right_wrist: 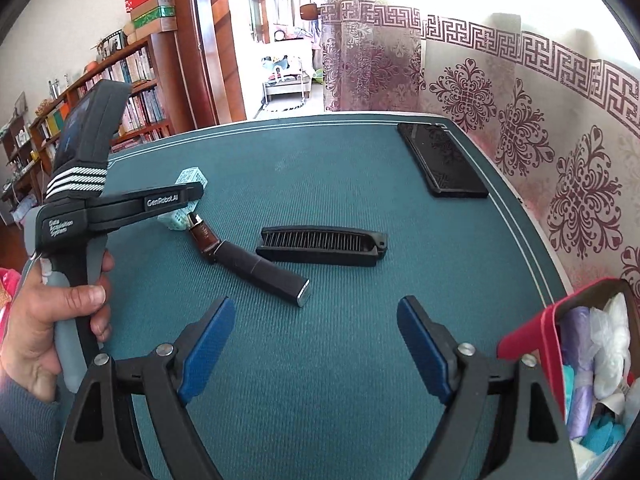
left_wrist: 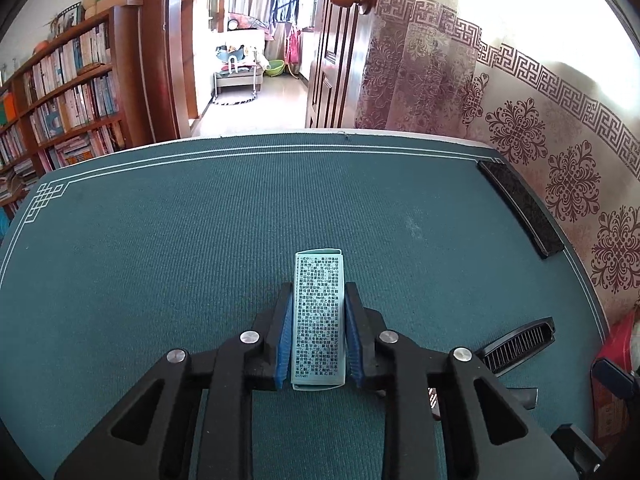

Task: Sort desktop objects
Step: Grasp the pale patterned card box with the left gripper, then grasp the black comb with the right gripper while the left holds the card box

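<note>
Left gripper [left_wrist: 318, 332] fingers pinch the printed carton [left_wrist: 319, 320] — long axis toward 12 o'clock. Right gripper [right_wrist: 316, 344] fingers spread, empty — lipstick tube [right_wrist: 256, 268] at 11 o'clock.

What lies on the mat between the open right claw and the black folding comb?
Only bare green mat lies between the right claw and the comb, in the right wrist view.

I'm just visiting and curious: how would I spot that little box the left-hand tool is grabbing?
Start at the green table mat. The left gripper is shut on a small pale box near the mat's middle. Unlike the black comb and dark tube nearby, it is light mint and covered in tiny printed text.
</note>
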`<state>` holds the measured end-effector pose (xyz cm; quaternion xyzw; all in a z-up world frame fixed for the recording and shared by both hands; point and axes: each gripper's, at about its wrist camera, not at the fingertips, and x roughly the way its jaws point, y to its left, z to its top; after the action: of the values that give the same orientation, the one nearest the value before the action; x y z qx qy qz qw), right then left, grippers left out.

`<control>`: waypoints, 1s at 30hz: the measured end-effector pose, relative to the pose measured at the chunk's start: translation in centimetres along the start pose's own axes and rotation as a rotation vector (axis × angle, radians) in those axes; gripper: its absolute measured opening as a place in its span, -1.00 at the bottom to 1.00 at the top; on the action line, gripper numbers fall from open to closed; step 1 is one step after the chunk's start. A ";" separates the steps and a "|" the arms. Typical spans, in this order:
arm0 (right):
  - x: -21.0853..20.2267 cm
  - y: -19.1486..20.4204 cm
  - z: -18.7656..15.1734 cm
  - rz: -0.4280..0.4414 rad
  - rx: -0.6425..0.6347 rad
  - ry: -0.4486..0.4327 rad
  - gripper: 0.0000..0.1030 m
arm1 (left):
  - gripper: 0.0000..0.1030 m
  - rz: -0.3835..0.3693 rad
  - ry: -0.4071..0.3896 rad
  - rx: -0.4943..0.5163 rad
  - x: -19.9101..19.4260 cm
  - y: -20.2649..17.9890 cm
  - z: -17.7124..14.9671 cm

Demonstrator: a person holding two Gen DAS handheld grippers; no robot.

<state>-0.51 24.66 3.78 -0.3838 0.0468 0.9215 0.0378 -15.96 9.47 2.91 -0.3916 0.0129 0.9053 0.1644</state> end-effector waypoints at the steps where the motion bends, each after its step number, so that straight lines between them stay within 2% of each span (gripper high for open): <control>1: 0.6 -0.1 0.6 0.000 0.005 0.001 0.70 | -0.50 -0.004 -0.003 -0.006 -0.1 0.1 0.1; 5: 3.5 -0.9 2.7 0.029 0.045 0.047 0.91 | -0.50 -0.016 -0.011 -0.031 -0.5 0.5 0.3; 12: 6.1 -3.3 3.3 -0.100 0.099 0.091 0.92 | -0.50 -0.025 0.006 -0.053 -0.1 0.6 0.3; 15: 6.7 -4.1 3.4 -0.102 0.103 0.102 0.92 | -0.50 -0.029 0.004 -0.046 -0.2 0.2 0.3; 18: 7.2 -4.7 4.0 -0.016 0.120 0.106 0.92 | -0.50 -0.030 0.003 -0.042 -0.2 0.0 0.2; 21: 8.0 -5.1 4.4 0.157 0.153 0.144 0.92 | -0.50 -0.025 0.009 -0.042 0.0 0.1 0.1; 24: 7.8 -4.3 3.9 0.175 0.093 0.166 0.94 | -0.50 -0.022 0.022 -0.050 0.4 0.2 0.0; 30: 5.7 -1.2 0.8 0.196 -0.088 0.198 0.94 | -0.50 -0.016 0.040 -0.040 0.8 -0.1 -0.4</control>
<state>-4.91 26.17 0.19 -0.4678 0.0474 0.8794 -0.0741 -16.22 9.76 2.07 -0.4130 -0.0052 0.8959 0.1634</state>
